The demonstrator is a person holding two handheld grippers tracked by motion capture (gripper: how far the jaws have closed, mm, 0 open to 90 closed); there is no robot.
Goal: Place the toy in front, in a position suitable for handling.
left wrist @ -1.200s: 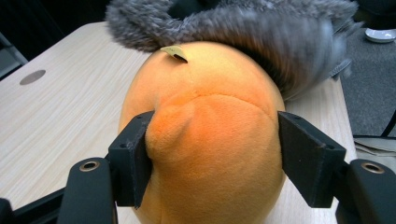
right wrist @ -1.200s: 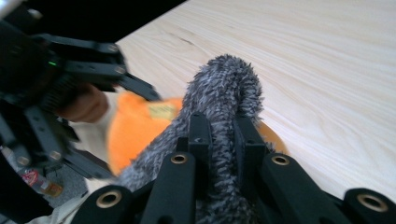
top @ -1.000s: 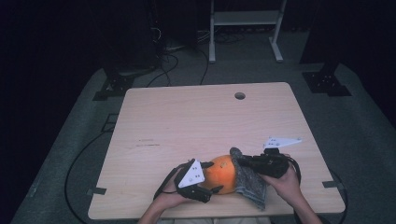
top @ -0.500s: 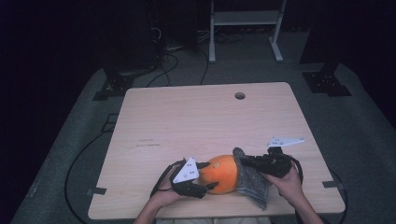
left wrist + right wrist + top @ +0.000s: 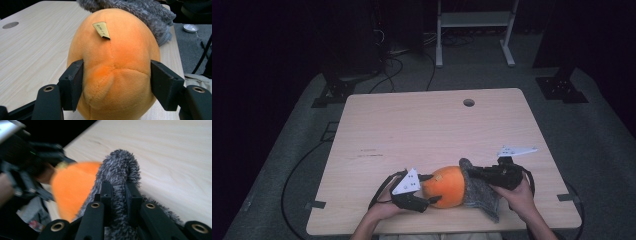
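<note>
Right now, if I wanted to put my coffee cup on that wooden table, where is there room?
Nearly the whole light wooden table is bare: everything from its small round hole down to the middle. The near edge is crowded: the round orange plush toy, the fuzzy grey cloth, the left gripper and the right gripper.

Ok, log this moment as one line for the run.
left tool: closed on orange plush | right tool: shut on grey fuzzy cover | cover partly over plush | both on table
</note>
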